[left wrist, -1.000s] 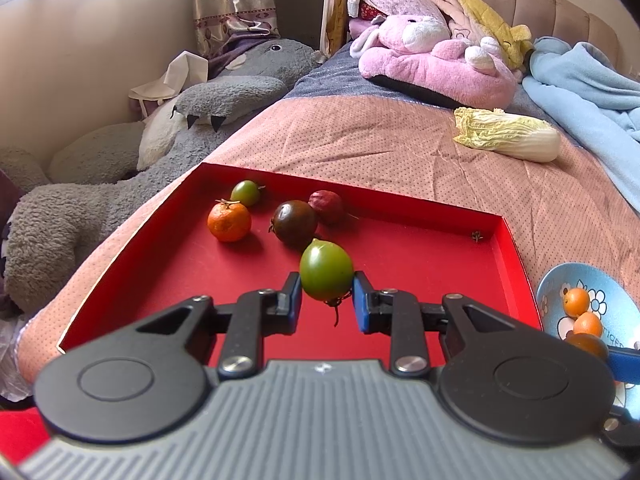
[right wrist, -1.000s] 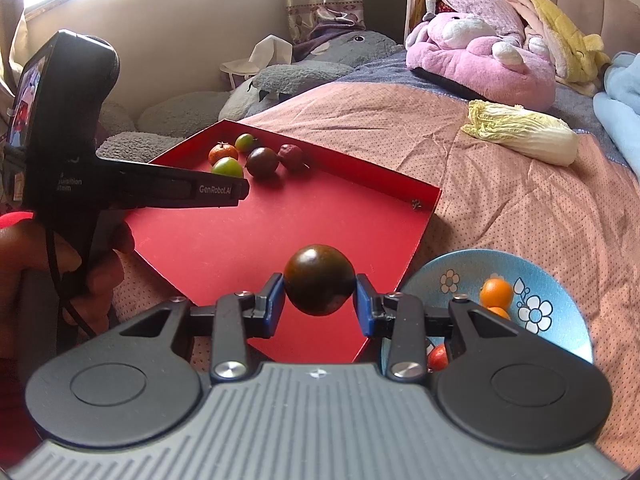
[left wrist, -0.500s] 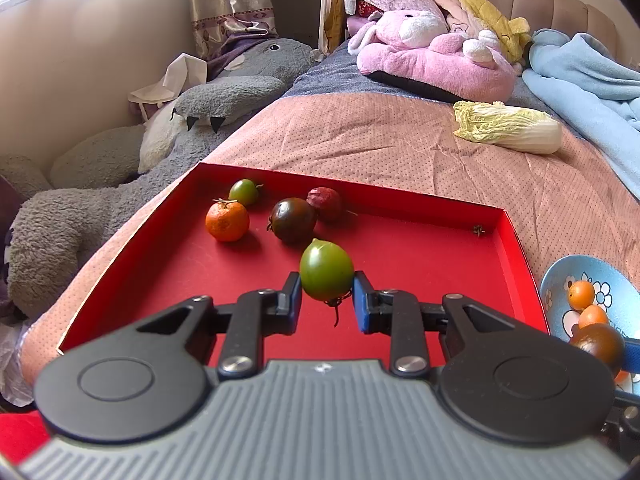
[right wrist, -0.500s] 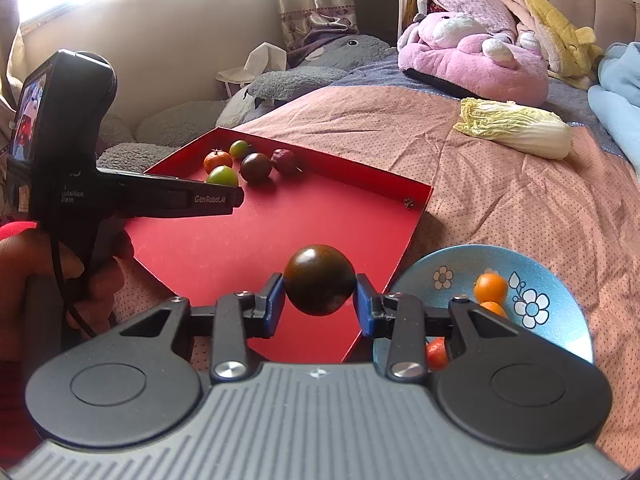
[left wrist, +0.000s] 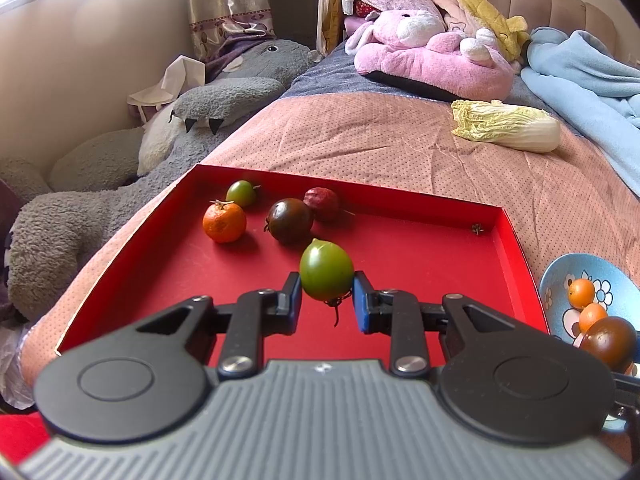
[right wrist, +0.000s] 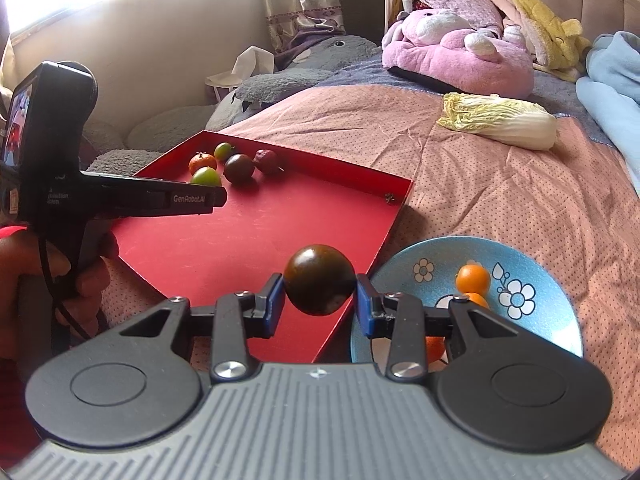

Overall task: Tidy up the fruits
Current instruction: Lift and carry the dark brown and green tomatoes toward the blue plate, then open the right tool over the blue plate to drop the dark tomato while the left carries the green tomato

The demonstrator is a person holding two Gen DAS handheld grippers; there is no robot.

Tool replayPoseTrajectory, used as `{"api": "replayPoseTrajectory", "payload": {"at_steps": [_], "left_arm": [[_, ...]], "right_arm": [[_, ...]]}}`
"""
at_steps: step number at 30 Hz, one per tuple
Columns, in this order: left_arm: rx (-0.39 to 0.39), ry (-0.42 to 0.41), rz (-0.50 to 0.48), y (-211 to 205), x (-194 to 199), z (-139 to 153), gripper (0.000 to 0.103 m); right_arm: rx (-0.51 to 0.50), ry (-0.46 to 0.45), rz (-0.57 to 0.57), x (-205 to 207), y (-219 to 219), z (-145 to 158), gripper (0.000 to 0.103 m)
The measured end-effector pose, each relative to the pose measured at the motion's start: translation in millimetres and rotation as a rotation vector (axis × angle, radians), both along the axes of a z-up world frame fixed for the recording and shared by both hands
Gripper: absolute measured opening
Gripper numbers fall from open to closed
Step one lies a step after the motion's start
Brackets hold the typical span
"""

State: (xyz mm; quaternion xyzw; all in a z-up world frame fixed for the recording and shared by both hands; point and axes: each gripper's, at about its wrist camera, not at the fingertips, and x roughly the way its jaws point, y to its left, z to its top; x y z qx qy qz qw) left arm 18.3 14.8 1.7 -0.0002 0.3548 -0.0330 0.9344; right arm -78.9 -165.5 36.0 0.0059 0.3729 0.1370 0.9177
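Item one, far left in my left wrist view: grey plush toy (left wrist: pixel 132 168), lying beside the bed, off the tray.

Item two: red tray (left wrist: pixel 168 264) on the pink dotted bedspread (left wrist: pixel 400 152). In its far left corner I logged a small green fruit (left wrist: pixel 241 193), an orange mandarin (left wrist: pixel 224 222) just in front of it, a dark tomato (left wrist: pixel 290 221) to their right, and a wrinkled dark red fruit (left wrist: pixel 322 204) touching the tomato's far side.

Item three: my left gripper (left wrist: pixel 327 296), clamped on a green tomato (left wrist: pixel 326 270), stem hanging down, held above the tray floor near its middle. In the right wrist view, that same gripper's body (right wrist: pixel 152 196) reached across the tray's left part, and I saw the left hand (right wrist: pixel 52 280) on its handle.

Item four: my right gripper (right wrist: pixel 320 304), pinched on a dark brown tomato (right wrist: pixel 319 290), held over the tray's near right edge, beside the bowl.

Item five: blue flowered bowl (right wrist: pixel 532 280) on the bedspread, just right of the tray, with orange mandarins (right wrist: pixel 473 279) inside.

Item six: napa cabbage (right wrist: pixel 500 125), lying farther up the bed.

Item seven: pink plush toy (right wrist: pixel 460 56) near the headboard, and a blue blanket (left wrist: pixel 580 80) at far right.
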Motion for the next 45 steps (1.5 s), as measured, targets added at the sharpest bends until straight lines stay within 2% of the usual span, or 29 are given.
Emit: {"api": "replayPoseTrajectory", "payload": {"at_steps": [14, 31, 45], "left_arm": [[0.019, -0.001, -0.015, -6, 1, -1, 0.03], [0.042, 0.001, -0.032, -13, -1, -5, 0.03], [0.05, 0.002, -0.043, -15, -1, -6, 0.03]], "right_arm": [[0.01, 0.01, -0.071, -6, -32, -9, 0.043], [-0.029, 0.057, -0.236, -25, -104, -38, 0.043], [-0.045, 0.061, -0.351, 22, -136, -53, 0.043]]}}
